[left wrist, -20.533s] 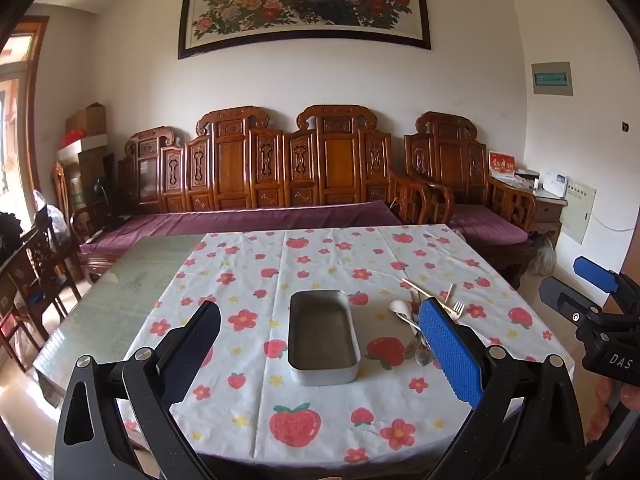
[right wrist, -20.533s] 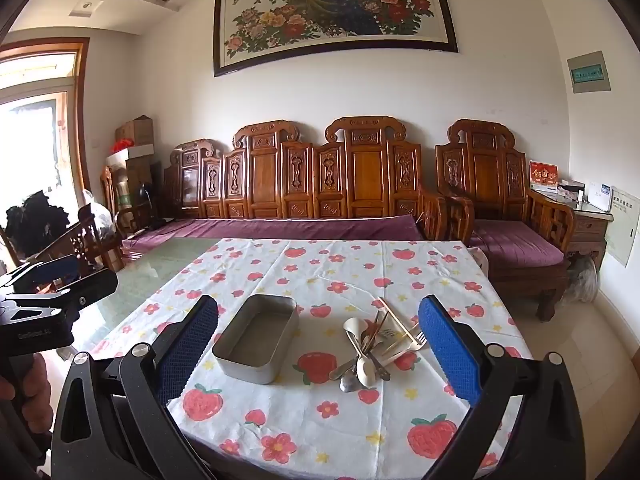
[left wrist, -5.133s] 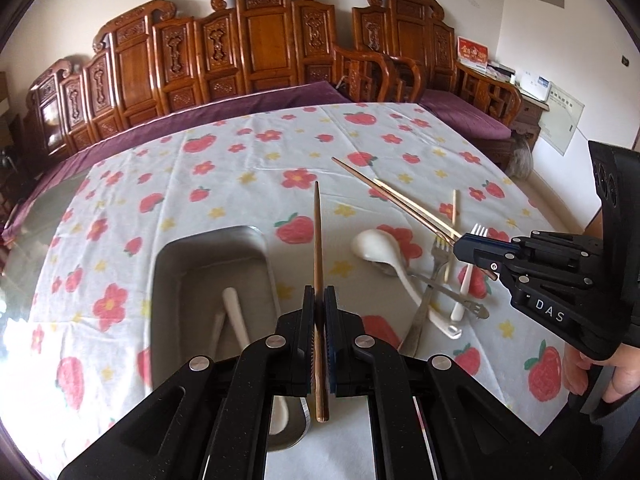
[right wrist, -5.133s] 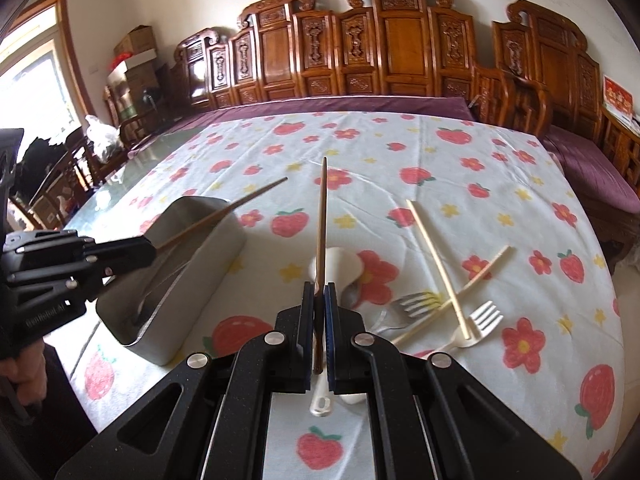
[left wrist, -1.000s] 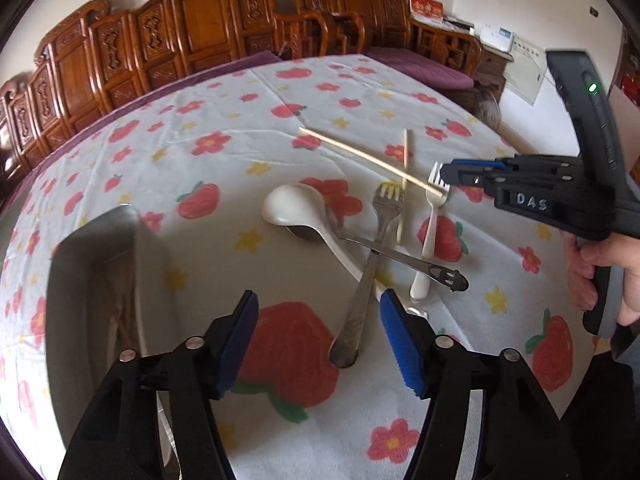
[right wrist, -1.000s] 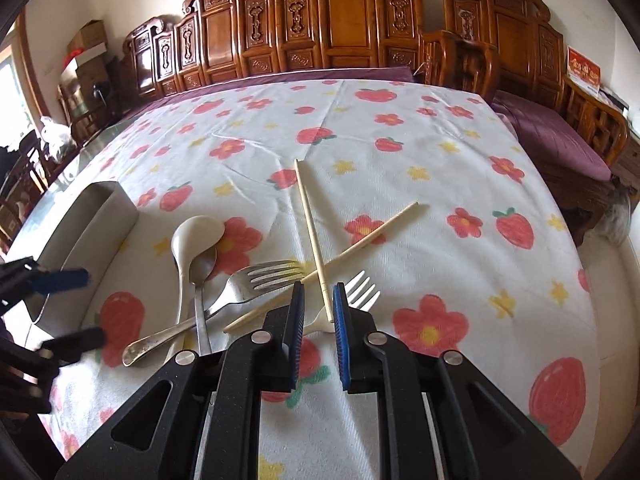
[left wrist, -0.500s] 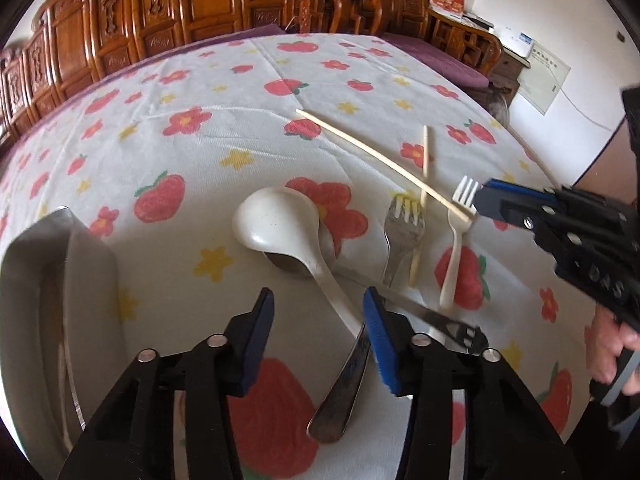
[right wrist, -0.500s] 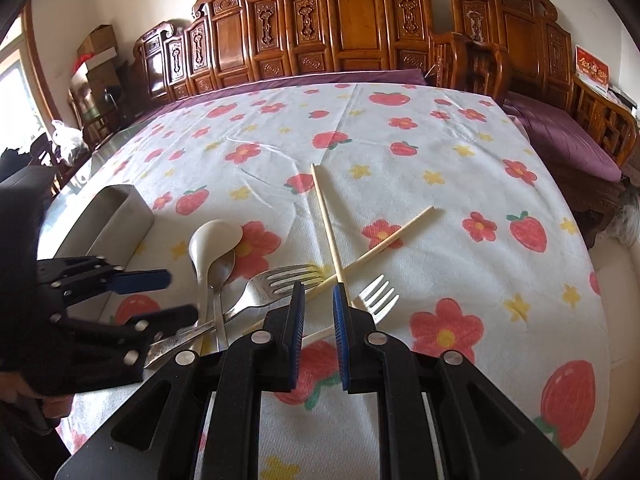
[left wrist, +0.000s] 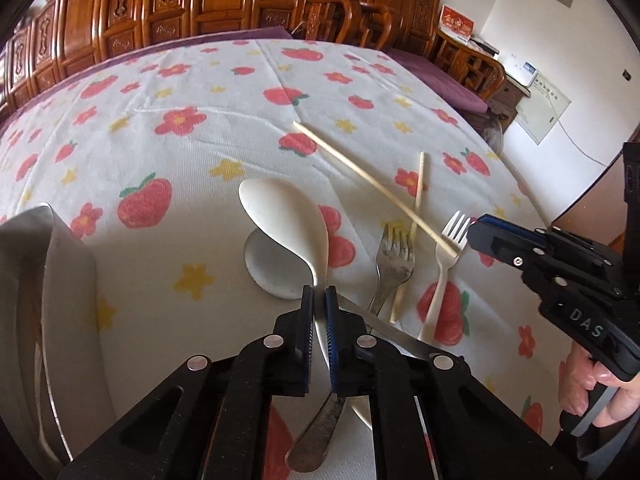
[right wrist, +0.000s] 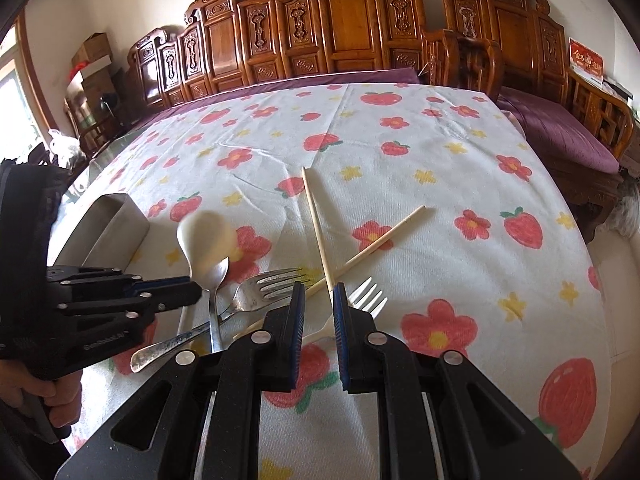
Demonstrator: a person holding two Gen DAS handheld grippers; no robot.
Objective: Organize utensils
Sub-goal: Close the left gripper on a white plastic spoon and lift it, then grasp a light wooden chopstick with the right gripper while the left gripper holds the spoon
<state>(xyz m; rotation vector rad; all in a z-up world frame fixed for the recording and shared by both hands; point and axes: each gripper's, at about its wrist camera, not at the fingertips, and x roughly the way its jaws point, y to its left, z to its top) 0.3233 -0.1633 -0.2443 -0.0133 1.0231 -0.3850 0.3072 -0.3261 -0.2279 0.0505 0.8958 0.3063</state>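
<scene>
White cloth printed with red strawberries and flowers covers the table (right wrist: 420, 152), and a rectangular steel tin (right wrist: 105, 229) stands at its left edge, the place, I judge, where the utensils go. Beside the tin, toward the near edge, the loose pieces lie crossed: two pale wooden chopsticks (left wrist: 368, 183), a steel fork (left wrist: 390, 264), a steel spoon (right wrist: 215, 296) and a white plastic fork (left wrist: 442, 264). The left gripper (left wrist: 319, 300) has just been closing and now pinches the neck of the cream plastic spoon (left wrist: 286, 216), its bowl tipped up off the cloth. The right gripper (right wrist: 317, 296) hovers over the crossed chopsticks with jaws nearly together and nothing between them. Next comes a clean lift clear of the fork handle, then a carry left to the tin.
</scene>
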